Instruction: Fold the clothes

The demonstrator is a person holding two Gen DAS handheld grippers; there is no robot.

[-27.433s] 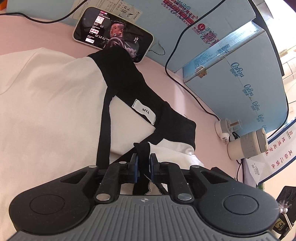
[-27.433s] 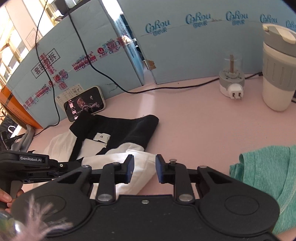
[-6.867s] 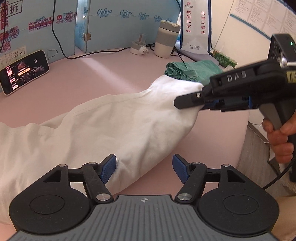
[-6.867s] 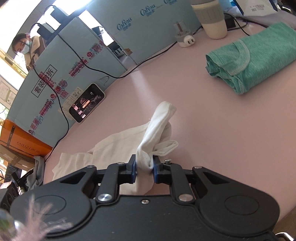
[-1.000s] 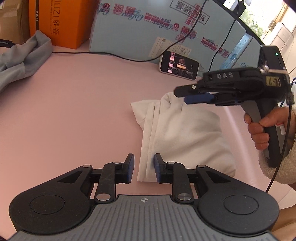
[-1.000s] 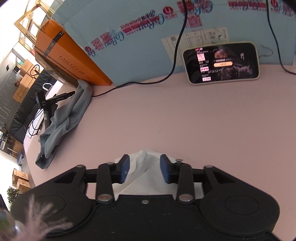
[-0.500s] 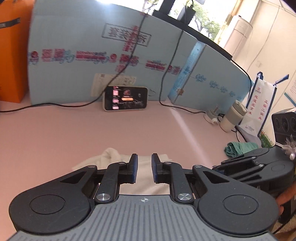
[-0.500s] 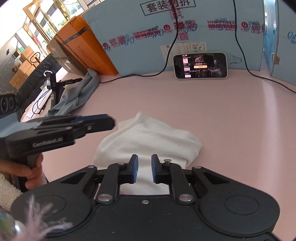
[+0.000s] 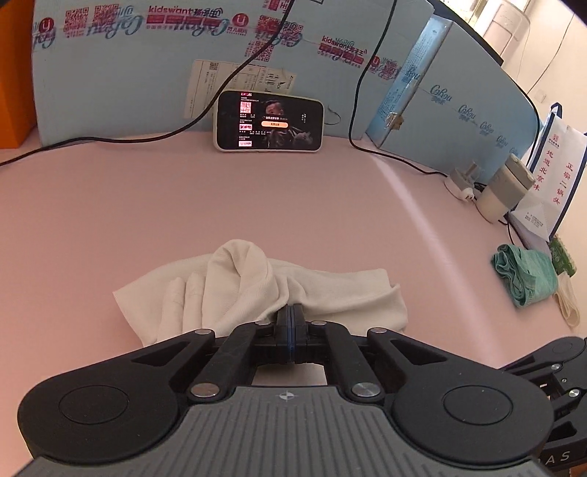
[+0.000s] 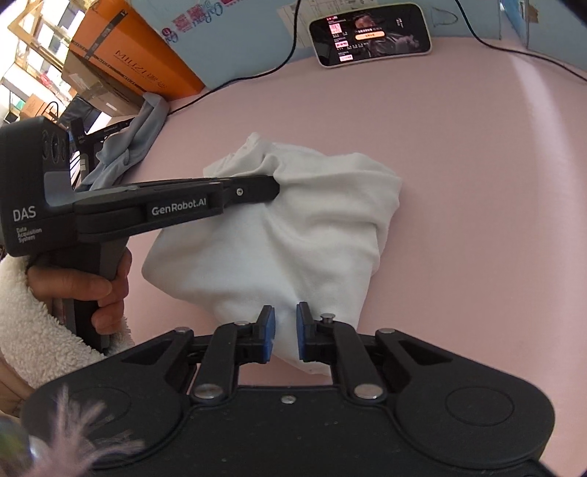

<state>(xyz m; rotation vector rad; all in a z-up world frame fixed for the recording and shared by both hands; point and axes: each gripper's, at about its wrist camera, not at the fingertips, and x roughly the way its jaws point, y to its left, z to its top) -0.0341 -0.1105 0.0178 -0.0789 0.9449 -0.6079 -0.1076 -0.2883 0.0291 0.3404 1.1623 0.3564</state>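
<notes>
White garment (image 10: 293, 227) bunched, long axis toward phone (image 10: 370, 35); left tool (image 9: 290, 319) pinching edge; right tool (image 10: 281, 332) closing on near fold.

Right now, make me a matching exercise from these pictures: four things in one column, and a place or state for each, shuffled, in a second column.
1. white garment
2. phone
3. green garment
4. left gripper

A. propped against the blue board
B. folded, at the table's right edge
C. shut on white cloth
D. bunched mid-table

Pairs: 1-D, 2-A, 3-B, 4-C
</notes>
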